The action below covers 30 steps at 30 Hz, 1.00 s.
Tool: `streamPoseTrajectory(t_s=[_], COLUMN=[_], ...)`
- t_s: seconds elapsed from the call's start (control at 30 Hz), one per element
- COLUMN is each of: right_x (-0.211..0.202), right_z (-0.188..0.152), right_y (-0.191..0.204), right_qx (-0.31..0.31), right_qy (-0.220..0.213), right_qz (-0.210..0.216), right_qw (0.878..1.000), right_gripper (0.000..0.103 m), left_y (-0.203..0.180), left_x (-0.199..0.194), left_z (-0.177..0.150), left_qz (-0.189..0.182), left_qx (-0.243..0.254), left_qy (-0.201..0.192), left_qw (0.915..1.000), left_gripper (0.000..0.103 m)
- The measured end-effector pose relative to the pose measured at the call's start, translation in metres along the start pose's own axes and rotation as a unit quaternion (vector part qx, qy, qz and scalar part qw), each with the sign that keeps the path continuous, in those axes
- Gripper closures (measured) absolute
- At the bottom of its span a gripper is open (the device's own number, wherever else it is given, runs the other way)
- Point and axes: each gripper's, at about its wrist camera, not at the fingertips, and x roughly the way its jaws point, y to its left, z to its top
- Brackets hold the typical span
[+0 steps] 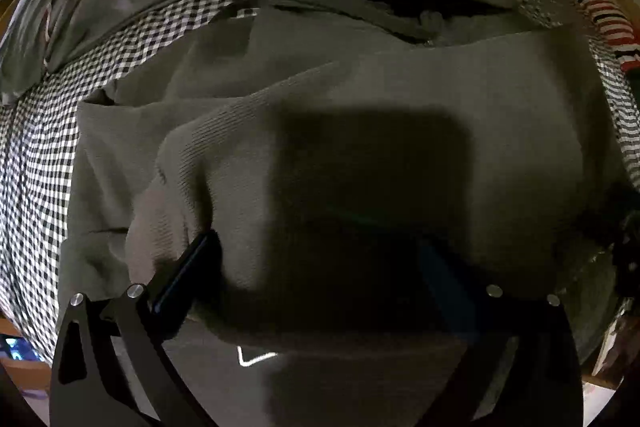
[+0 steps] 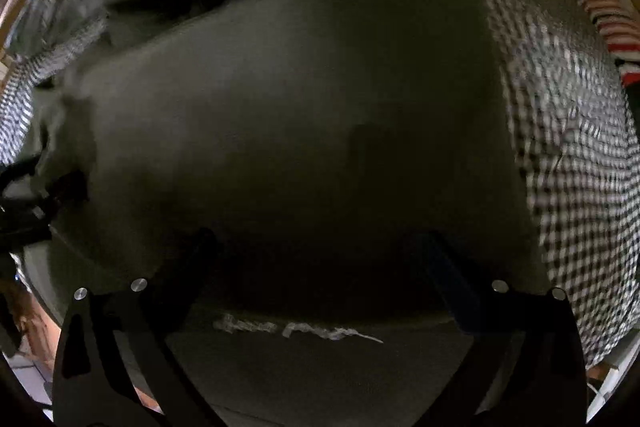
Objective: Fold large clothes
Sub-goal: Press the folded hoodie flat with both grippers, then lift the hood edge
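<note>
1. Checked black-and-white bedding point(image 1: 36, 163) covers the bed under everything and shows to both sides of the claws.
2. Left claw point(image 1: 316, 247) is spread wide, both fingers resting on the olive-grey garment point(image 1: 400, 99) and holding nothing.
3. Right claw point(image 2: 320, 243) is likewise wide open over the same cloth, empty; this view is blurred.
4. Ahead of the left claw a folded layer overlaps the garment.
5. Farther off, up and right, lies a red-striped cloth point(image 1: 608, 23).
</note>
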Motion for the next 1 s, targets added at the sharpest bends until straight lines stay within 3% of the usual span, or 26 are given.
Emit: streamPoseTrajectory(t_s=[0.2,0.4,0.47,0.57,0.63,0.73,0.8,1.0], right_x=[0.013,0.025,0.01,-0.021,-0.014,0.014,0.021,0.027], right_z=[-0.009,-0.009,-0.003,0.005,0.006,0.01,0.006,0.005], right_y=[0.002,0.0,-0.002,0.002,0.002,-0.001,-0.005,-0.012], right_qx=[-0.008,-0.016,-0.024,-0.076,-0.1,-0.112,-0.109,-0.108], right_qy=[-0.021,-0.013,-0.032,-0.086,-0.071,-0.033,-0.044,-0.049], right_qz=[0.006,0.022,0.043,0.042,0.041,0.032,0.039,0.041], right_qw=[1.0,1.0,0.998,0.992,0.992,0.993,0.992,0.992], right_gripper=[0.002,0.002,0.003,0.003,0.003,0.003,0.002,0.002], left_y=[0.004,0.01,0.015,0.027,0.028,0.022,0.018,0.02], left_x=[0.01,0.011,0.002,-0.019,-0.015,0.003,0.009,0.013], left_z=[0.007,0.007,0.008,0.004,0.002,-0.002,-0.002,-0.001], left_qz=[-0.004,-0.014,-0.042,-0.122,-0.12,-0.084,-0.069,-0.076], left_qx=[-0.007,-0.001,0.003,0.023,0.047,0.09,0.107,0.104], left_qy=[0.007,0.005,-0.005,-0.046,-0.043,-0.029,-0.028,-0.026], left_qw=[0.9999,0.9999,0.9991,0.9912,0.9908,0.9919,0.9914,0.9914], left_gripper=[0.005,0.005,0.005,0.005,0.005,0.005,0.005,0.005])
